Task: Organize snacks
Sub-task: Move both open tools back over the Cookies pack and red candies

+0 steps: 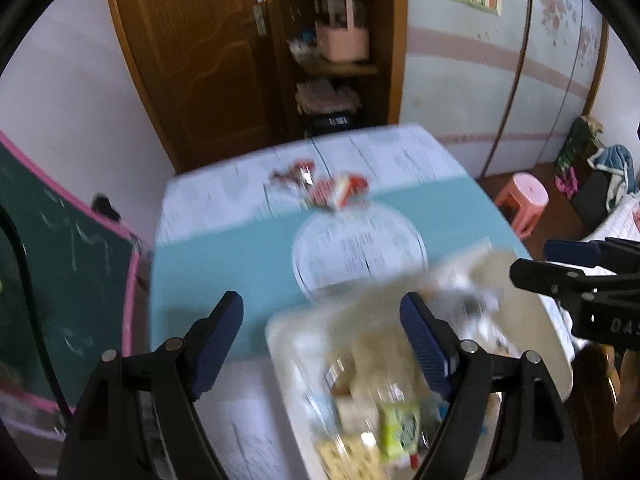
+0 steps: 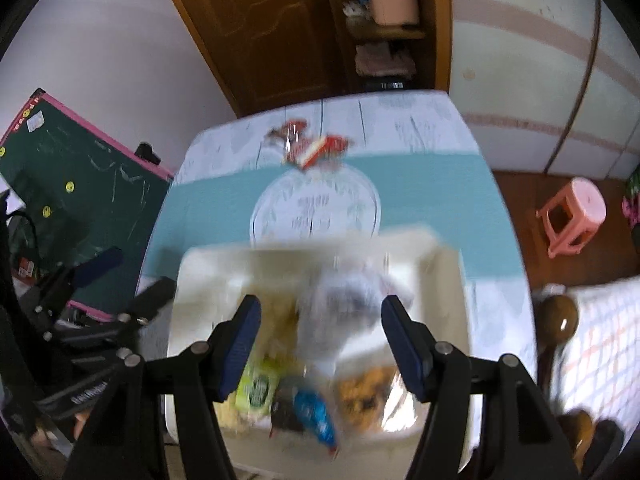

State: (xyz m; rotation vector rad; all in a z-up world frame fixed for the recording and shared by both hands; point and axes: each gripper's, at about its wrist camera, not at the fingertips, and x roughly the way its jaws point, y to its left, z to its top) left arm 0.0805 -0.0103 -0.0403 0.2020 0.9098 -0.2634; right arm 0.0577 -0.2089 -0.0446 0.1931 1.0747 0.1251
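Observation:
A white bin (image 2: 448, 276) holding several snack packets stands on the near part of the table; it also shows in the left wrist view (image 1: 288, 340). Inside lie a green packet (image 2: 256, 388), a blue packet (image 2: 316, 412) and a clear wrapped snack (image 2: 352, 300). Red snack packets (image 2: 316, 144) lie on the far side of the table, also in the left wrist view (image 1: 332, 188). My left gripper (image 1: 322, 316) is open over the bin's left edge. My right gripper (image 2: 320, 320) is open above the bin, empty. Both views are blurred.
The table (image 2: 440, 184) has a teal and white cloth. A green chalkboard (image 2: 80, 200) leans at the left. A pink stool (image 2: 572, 216) stands on the floor at the right. A wooden door and shelf (image 1: 332, 60) are behind the table.

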